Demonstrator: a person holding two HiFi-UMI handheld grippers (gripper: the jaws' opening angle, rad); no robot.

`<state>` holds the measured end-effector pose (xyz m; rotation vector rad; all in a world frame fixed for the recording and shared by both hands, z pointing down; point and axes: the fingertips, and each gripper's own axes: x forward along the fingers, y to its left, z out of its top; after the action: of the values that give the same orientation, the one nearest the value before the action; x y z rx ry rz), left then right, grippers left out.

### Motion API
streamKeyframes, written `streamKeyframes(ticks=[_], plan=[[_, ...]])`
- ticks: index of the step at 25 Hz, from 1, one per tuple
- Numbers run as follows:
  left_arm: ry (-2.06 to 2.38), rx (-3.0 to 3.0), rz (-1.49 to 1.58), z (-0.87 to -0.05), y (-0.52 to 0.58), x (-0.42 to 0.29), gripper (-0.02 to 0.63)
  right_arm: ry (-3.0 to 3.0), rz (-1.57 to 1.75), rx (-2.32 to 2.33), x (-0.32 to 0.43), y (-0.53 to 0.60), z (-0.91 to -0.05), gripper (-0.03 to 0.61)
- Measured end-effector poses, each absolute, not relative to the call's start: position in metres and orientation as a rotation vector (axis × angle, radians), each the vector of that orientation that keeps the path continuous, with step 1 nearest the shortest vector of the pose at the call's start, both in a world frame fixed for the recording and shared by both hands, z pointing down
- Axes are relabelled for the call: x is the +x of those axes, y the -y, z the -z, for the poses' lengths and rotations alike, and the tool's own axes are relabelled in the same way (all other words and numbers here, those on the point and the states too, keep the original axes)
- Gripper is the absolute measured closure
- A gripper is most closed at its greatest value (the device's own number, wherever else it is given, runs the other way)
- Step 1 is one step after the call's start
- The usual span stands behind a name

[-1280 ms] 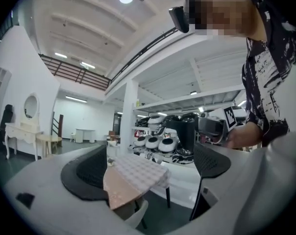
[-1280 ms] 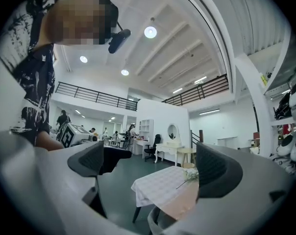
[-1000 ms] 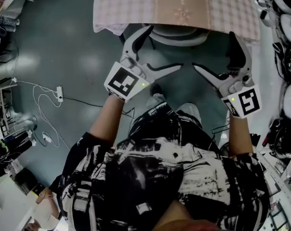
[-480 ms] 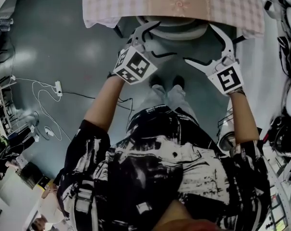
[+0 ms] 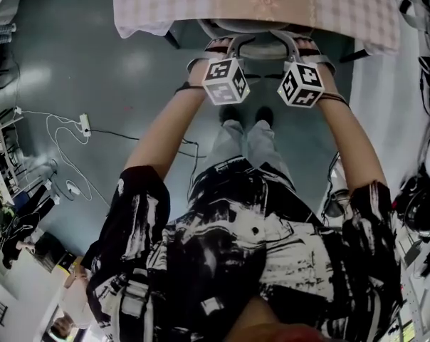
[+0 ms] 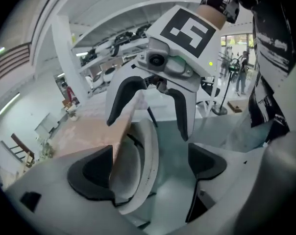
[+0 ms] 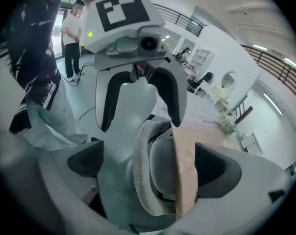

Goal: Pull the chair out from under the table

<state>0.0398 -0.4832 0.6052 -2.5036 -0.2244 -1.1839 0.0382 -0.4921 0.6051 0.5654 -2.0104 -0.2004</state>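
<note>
The chair [image 5: 261,50] sits at 12 o'clock from the person. Its seat is tucked under the table [image 5: 165,6], and only the curved back pokes out past the cloth [image 5: 329,9]. It hasn't budged from a second ago.

What did change is the tools. They were up high and spread apart before, and now both have dropped right down to the chair back, marker cubes side by side at roughly 11 and 1 o'clock. The left gripper [image 6: 148,168] has its jaws a touch narrower than before but still wide. The back's rim sits between them, nearer one pad, and nothing is pinched yet. The right gripper [image 7: 153,166] is the same: gaping, straddling the rim and the cloth edge, holding nothing. So the reach looks about done, and clamping and pulling are still to come.

The chair itself is a pale grey moulded shell with a thick rounded rim that looks a bit scuffed, on a dark frame. A cable [image 5: 65,137] trails on the floor at 9 o'clock, well clear.
</note>
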Motion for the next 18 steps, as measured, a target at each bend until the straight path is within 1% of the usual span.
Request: streamKeyframes(ticks=[8, 18], plan=[[0.313, -2.307, 1.348, -0.682, 0.513, 0.043, 0.135, 1.876, 0.139, 0.36, 0.041, 0.502, -0.696, 0.009], [0.398, -2.202, 1.447, -0.74, 0.513, 0.058, 0.175, 1.795, 0.08, 0.309, 0.048, 0.512, -0.742, 0.009]])
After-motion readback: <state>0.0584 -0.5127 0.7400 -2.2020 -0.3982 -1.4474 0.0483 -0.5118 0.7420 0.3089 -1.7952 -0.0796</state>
